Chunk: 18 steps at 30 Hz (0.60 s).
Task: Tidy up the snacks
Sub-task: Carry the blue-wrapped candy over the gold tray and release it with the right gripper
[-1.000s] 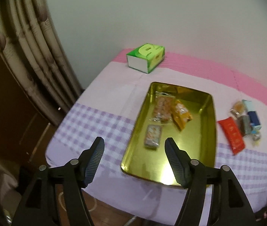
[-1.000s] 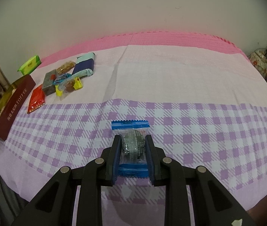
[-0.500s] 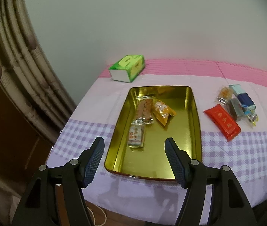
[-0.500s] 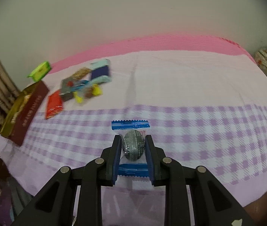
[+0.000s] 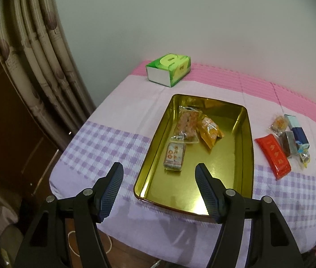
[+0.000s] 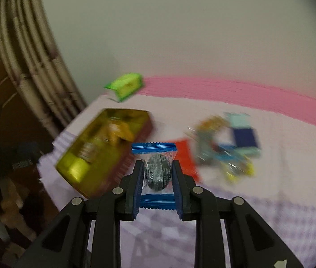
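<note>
Your gold tin tray point(image 5: 244, 143), centre of the left view, holds three packets; the rest of the snack pile point(image 5: 292, 138) sits at right on the checked tablecloth point(image 5: 104, 143). The right view has swung: half a second ago the tray sat at far left, now it's just left of centre, blurred. Your right gripper point(image 6: 158, 174) is clamped on the blue-ended wrapped candy point(image 6: 156, 172), likely tray-bound. Left gripper point(image 5: 158, 181): jaws apart, empty.

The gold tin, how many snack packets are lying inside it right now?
3 in the gold tin: a clear packet toward the far end, an orange packet beside it, and a small packet nearer the middle.
</note>
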### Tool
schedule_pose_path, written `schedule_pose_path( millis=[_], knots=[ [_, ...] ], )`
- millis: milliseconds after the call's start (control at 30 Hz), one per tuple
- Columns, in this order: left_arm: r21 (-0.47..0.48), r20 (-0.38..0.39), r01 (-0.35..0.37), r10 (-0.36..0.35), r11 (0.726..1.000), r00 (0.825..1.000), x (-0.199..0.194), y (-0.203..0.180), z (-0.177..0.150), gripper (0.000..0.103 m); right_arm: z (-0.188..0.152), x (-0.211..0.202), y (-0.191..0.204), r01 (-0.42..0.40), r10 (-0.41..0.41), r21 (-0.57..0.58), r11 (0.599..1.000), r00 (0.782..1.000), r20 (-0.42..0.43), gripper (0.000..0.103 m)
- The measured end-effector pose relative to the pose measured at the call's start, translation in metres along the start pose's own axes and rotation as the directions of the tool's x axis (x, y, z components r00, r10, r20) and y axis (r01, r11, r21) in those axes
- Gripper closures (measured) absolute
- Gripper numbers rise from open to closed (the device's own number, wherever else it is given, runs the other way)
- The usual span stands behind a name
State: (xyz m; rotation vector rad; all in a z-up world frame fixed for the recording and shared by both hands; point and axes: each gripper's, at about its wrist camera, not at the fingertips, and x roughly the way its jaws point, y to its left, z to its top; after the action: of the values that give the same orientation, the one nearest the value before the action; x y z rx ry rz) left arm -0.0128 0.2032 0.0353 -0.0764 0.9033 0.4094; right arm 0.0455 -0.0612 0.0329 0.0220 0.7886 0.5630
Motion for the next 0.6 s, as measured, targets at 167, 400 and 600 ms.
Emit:
schedule_pose_path(
  millis=[167,400,600],
  knots=[
    [0.009,0.002,-0.001,0.001,1.000,1.000,0.000,-0.002,0.001,0.035,0.036,0.052,0.041,-0.086,0.085,-0.030,0.996,0.996,-0.034,0.080],
    [0.009,-0.022,0.008,-0.008,1.000,1.000,0.008,0.000,0.002,0.034,0.057,0.123,0.066,-0.103,0.098,-0.038,0.994,0.988,-0.118,0.080],
    [0.015,-0.060,0.018,-0.018,1.000,0.998,0.017,0.000,0.003,0.034,0.063,0.165,0.067,-0.080,0.073,-0.035,0.996,0.983,-0.167,0.080]
  ],
)
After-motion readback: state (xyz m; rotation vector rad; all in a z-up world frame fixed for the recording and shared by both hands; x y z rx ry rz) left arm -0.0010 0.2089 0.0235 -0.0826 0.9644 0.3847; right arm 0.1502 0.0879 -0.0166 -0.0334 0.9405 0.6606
